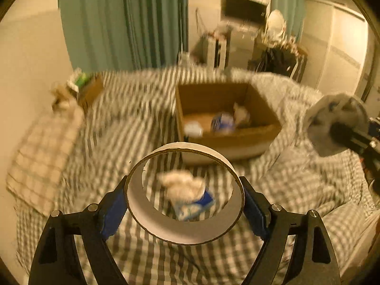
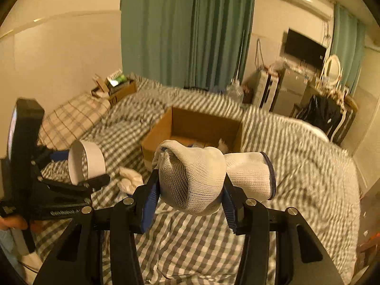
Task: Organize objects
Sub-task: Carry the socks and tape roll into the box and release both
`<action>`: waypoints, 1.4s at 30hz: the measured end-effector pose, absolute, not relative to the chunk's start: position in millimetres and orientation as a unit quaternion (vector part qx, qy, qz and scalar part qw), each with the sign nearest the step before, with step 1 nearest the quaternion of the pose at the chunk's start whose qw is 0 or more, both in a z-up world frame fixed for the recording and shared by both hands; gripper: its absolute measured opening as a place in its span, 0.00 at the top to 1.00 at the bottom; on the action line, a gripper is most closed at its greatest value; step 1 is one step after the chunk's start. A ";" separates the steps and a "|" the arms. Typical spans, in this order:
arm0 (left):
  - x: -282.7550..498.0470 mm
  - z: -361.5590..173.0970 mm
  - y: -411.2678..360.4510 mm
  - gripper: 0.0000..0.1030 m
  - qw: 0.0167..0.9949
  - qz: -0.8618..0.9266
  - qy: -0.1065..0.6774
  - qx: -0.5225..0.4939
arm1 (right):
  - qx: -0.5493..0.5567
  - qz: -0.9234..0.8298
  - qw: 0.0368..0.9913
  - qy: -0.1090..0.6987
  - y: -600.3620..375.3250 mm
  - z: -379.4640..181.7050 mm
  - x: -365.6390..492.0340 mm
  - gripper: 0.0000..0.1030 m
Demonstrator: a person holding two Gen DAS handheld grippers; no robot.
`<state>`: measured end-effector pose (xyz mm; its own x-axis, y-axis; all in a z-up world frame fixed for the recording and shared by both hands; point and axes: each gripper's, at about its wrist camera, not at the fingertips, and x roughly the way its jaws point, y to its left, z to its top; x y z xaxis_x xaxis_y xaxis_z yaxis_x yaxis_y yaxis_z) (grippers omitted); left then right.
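My left gripper [image 1: 184, 204] is shut on a white tape roll [image 1: 152, 223] and holds it above the checked bed; it also shows in the right wrist view [image 2: 87, 161]. My right gripper [image 2: 190, 197] is shut on white knit gloves [image 2: 197, 178], also seen at the right of the left wrist view [image 1: 334, 123]. An open cardboard box [image 1: 237, 140] sits on the bed ahead, holding a blue-and-white item [image 1: 223, 122] and white things. A tissue pack [image 1: 190, 194] lies on the bed, seen through the roll.
A plaid pillow [image 1: 45, 152] lies at the left. A small brown box [image 2: 118, 87] with items stands by the wall. Green curtains [image 2: 187, 28], a TV [image 2: 304, 47] and cluttered furniture stand beyond the bed. Crumpled white tissue [image 2: 129, 178] lies on the bedcover [image 2: 296, 156].
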<state>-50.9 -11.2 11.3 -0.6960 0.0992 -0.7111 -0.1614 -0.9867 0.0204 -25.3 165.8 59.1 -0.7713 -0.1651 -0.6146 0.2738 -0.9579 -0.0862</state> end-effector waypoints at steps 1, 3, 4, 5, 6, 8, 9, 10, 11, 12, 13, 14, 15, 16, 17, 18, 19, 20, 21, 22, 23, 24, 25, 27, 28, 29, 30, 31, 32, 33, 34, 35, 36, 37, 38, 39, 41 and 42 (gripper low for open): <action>-51.9 25.0 -8.8 0.15 0.075 0.925 0.045 -0.369 | 0.309 -0.940 0.115 0.090 166.6 67.8 -23.6 0.54; -55.3 46.0 -3.2 0.15 0.083 0.932 0.048 -0.349 | 0.289 -0.946 0.097 0.108 167.0 85.8 -21.8 0.54; -58.0 59.0 0.7 0.15 0.088 0.937 0.050 -0.335 | 0.277 -0.949 0.085 0.121 167.0 96.3 -23.0 0.55; -61.2 67.9 3.9 0.15 0.092 0.940 0.050 -0.325 | 0.268 -0.952 0.082 0.124 167.6 104.9 -26.2 0.55; -65.1 77.4 8.1 0.15 0.097 0.943 0.052 -0.314 | 0.261 -0.954 0.082 0.122 169.8 112.7 -29.6 0.55; -75.7 92.0 16.2 0.15 0.105 0.949 0.060 -0.293 | 0.249 -0.958 0.086 0.116 174.5 129.2 -42.9 0.55; -85.5 98.4 21.2 0.15 0.113 0.951 0.065 -0.280 | 0.244 -0.959 0.087 0.114 176.2 134.5 -49.1 0.55; -93.7 101.4 24.4 0.15 0.123 0.952 0.065 -0.272 | 0.240 -0.960 0.088 0.112 177.9 139.3 -58.1 0.55; -100.4 101.9 26.7 0.15 0.129 0.952 0.064 -0.269 | 0.236 -0.961 0.092 0.107 179.2 143.0 -69.4 0.56; -114.2 101.0 30.9 0.15 0.133 0.952 0.066 -0.269 | 0.234 -0.962 0.095 0.106 179.8 145.0 -75.6 0.56; -123.1 98.6 33.3 0.15 0.132 0.952 0.069 -0.269 | 0.234 -0.961 0.100 0.104 179.7 145.7 -87.0 0.56; -132.6 95.5 36.0 0.15 0.131 0.951 0.072 -0.269 | 0.235 -0.961 0.105 0.102 179.9 145.2 -96.7 0.56; -146.9 89.8 39.9 0.15 0.134 0.950 0.075 -0.271 | 0.239 -0.960 0.110 0.098 179.2 142.7 -110.6 0.57; -156.0 85.4 41.7 0.15 0.137 0.949 0.073 -0.274 | 0.241 -0.959 0.113 0.097 179.2 140.4 -120.1 0.57; -165.4 80.7 43.0 0.15 0.139 0.948 0.070 -0.277 | 0.244 -0.958 0.116 0.095 179.0 136.7 -132.4 0.57; -179.4 72.4 45.4 0.15 0.141 0.946 0.068 -0.285 | 0.246 -0.957 0.120 0.094 178.1 132.1 -143.3 0.57; -188.8 66.1 46.7 0.15 0.140 0.944 0.068 -0.290 | 0.250 -0.956 0.124 0.091 177.8 125.6 -156.2 0.58; -197.3 59.6 48.0 0.15 0.140 0.943 0.069 -0.295 | 0.255 -0.954 0.127 0.088 177.8 118.8 -167.7 0.58; -208.9 48.6 50.8 0.15 0.139 0.940 0.072 -0.302 | 0.264 -0.952 0.131 0.081 177.9 108.9 -183.0 0.58; -215.5 41.0 53.3 0.15 0.139 0.938 0.075 -0.308 | 0.269 -0.951 0.132 0.077 178.6 101.9 -192.1 0.58; -218.9 32.0 55.8 0.15 0.138 0.937 0.077 -0.313 | 0.277 -0.949 0.133 0.069 179.8 91.0 -205.2 0.58; -225.6 21.6 57.4 0.15 0.137 0.934 0.080 -0.319 | 0.284 -0.947 0.135 0.064 181.0 80.0 -215.7 0.58; -232.3 9.6 57.9 0.15 0.135 0.931 0.083 -0.327 | 0.289 -0.946 0.136 0.061 182.6 72.4 -223.7 0.59; -244.7 -9.0 58.0 0.15 0.134 0.926 0.082 -0.342 | 0.304 -0.941 0.138 0.057 186.5 49.8 -236.9 0.59; -251.0 -20.1 57.5 0.15 0.133 0.923 0.081 -0.352 | 0.311 -0.939 0.138 0.054 187.1 38.5 -244.9 0.59; -254.7 -28.7 56.5 0.15 0.131 0.921 0.080 -0.359 | 0.319 -0.936 0.138 0.050 188.3 27.1 -251.9 0.59; -257.3 -38.1 55.9 0.15 0.129 0.918 0.080 -0.367 | 0.327 -0.934 0.139 0.045 189.7 16.6 -257.0 0.59; -259.5 -43.5 55.7 0.15 0.130 0.915 0.079 -0.374 | 0.333 -0.932 0.140 0.040 191.3 8.0 -260.8 0.59; -262.5 -49.8 55.7 0.15 0.129 0.912 0.078 -0.381 | 0.338 -0.930 0.141 0.035 194.0 1.6 -264.8 0.59; -264.4 -53.6 56.4 0.15 0.130 0.910 0.079 -0.385 | 0.342 -0.929 0.141 0.030 196.3 -5.4 -267.9 0.59; -265.2 -55.7 56.9 0.15 0.130 0.910 0.080 -0.387 | 0.343 -0.928 0.141 0.025 199.6 -9.6 -271.8 0.59; -265.5 -56.1 58.7 0.15 0.130 0.909 0.081 -0.387 | 0.343 -0.928 0.142 0.019 203.3 -12.0 -273.6 0.59; -265.2 -55.6 58.8 0.15 0.130 0.909 0.082 -0.386 | 0.342 -0.928 0.146 0.013 205.4 -12.0 -273.2 0.56; -263.9 -54.0 59.6 0.15 0.133 0.910 0.081 -0.385 | 0.341 -0.927 0.153 0.007 206.2 -10.7 -272.9 0.52; -261.4 -51.5 60.2 0.14 0.136 0.911 0.077 -0.382 | 0.339 -0.927 0.158 0.001 205.8 -7.8 -270.1 0.48; -260.2 -49.3 58.6 0.13 0.137 0.912 0.072 -0.379 | 0.335 -0.928 0.160 -0.006 208.3 -5.1 -268.3 0.30; -254.4 -40.9 58.8 0.05 0.140 0.915 0.059 -0.374 | 0.317 -0.936 0.148 -0.021 214.2 8.8 -258.6 0.11; -248.4 -34.1 58.6 0.01 0.135 0.917 0.056 -0.371 | 0.305 -0.941 0.145 -0.027 218.5 18.8 -251.9 0.11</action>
<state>-248.4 58.6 -34.1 -0.6878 0.2070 -0.6957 -0.2894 -0.9572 0.0014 -251.9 218.5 18.8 -0.7722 -0.2885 -0.5662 0.2558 -0.9567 0.1386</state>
